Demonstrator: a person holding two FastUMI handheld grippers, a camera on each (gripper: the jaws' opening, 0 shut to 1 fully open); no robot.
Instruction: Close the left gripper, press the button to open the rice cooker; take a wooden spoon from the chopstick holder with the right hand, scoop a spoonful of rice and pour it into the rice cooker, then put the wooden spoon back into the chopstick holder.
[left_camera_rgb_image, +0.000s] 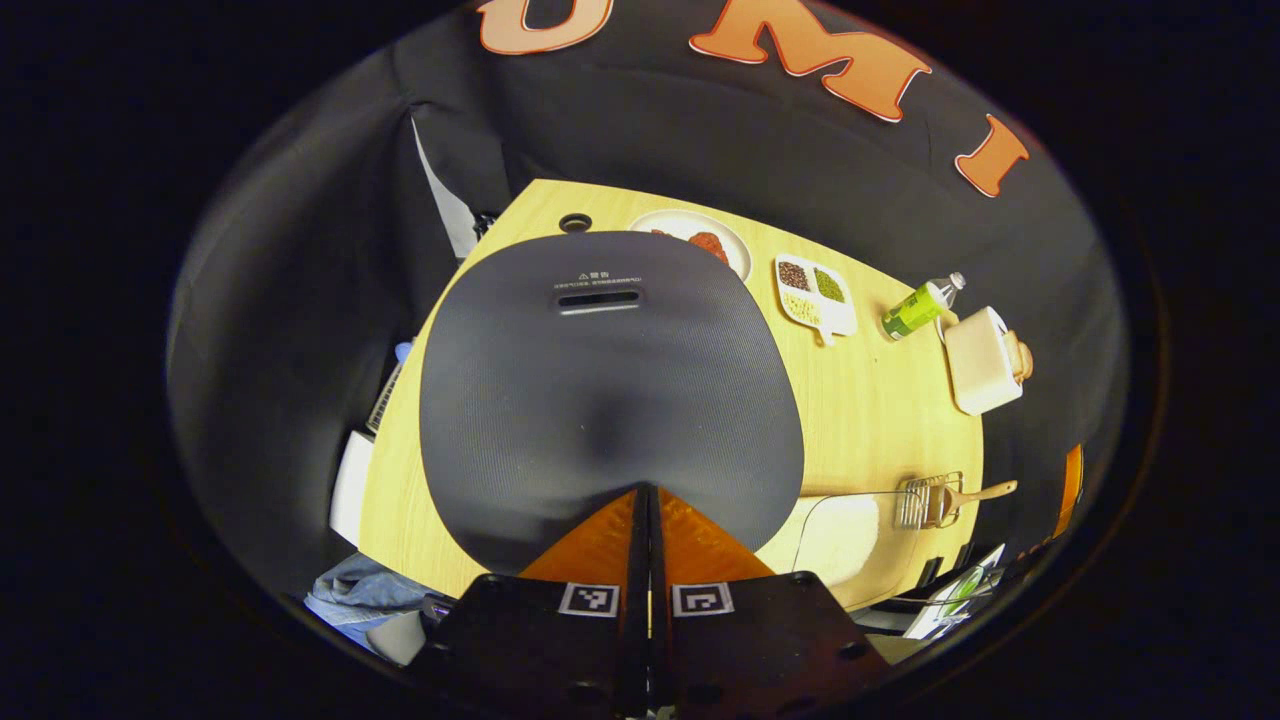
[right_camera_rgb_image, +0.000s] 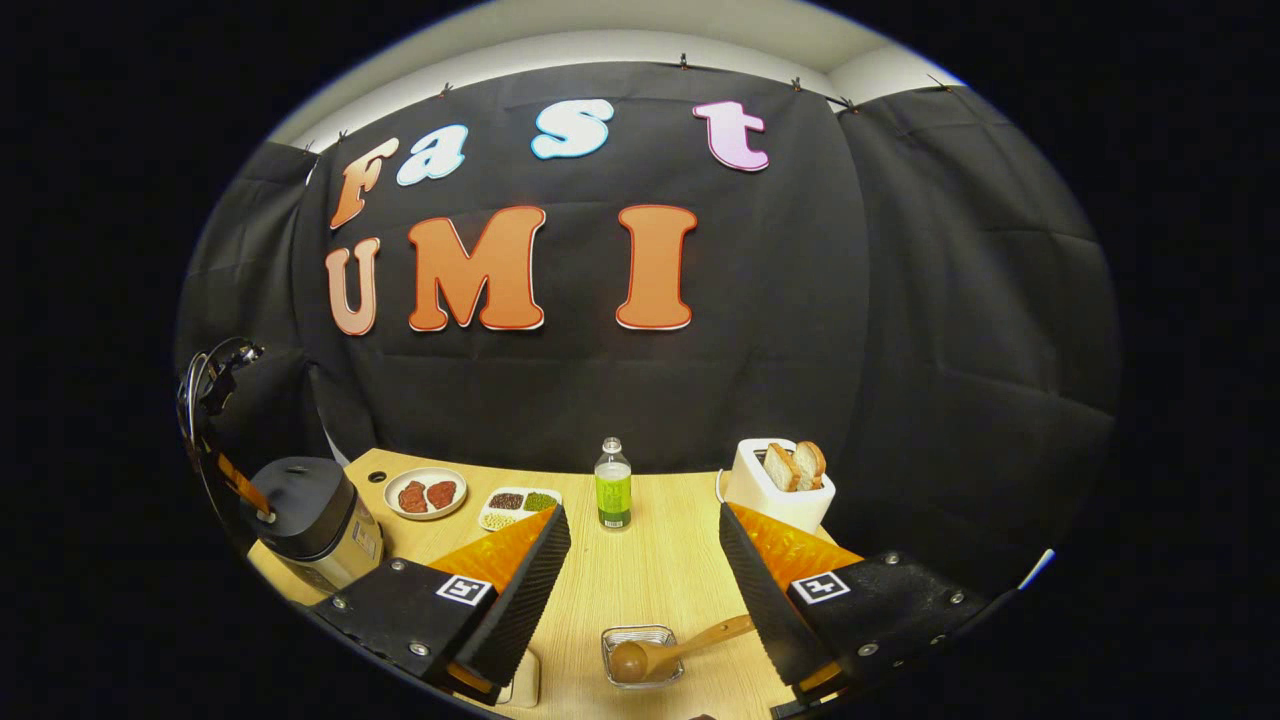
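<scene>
The left gripper (left_camera_rgb_image: 645, 490) has its fingers pressed together with nothing between them, tips resting on or just above the near edge of the rice cooker (left_camera_rgb_image: 600, 400) lid; whether they touch the button cannot be told. In the right gripper view the same gripper (right_camera_rgb_image: 262, 512) is seen far off at the left, coming down onto the top of the rice cooker (right_camera_rgb_image: 310, 520). The lid is down and flat, so the cooker is judged not yet opened; the closing of the left claw is done and the press is the step in hand. The right gripper (right_camera_rgb_image: 645, 590) stands wide open and empty, hovering above the table (right_camera_rgb_image: 650, 570) near the chopstick holder (right_camera_rgb_image: 640, 655), apart from it. The wooden spoon (right_camera_rgb_image: 665, 652) lies untouched in that wire holder. In the right gripper view its long axis runs low and slanted, bowl in the holder toward the near left, handle pointing up and away to the right, toward the right finger. In the left gripper view the spoon (left_camera_rgb_image: 975, 493) lies with its handle pointing out past the holder (left_camera_rgb_image: 925, 500) toward the table's right edge. A clear container of rice (left_camera_rgb_image: 845, 535) sits just left of the holder. Remaining, as judged: opening the lid, taking the spoon, scooping, pouring, returning the spoon.
</scene>
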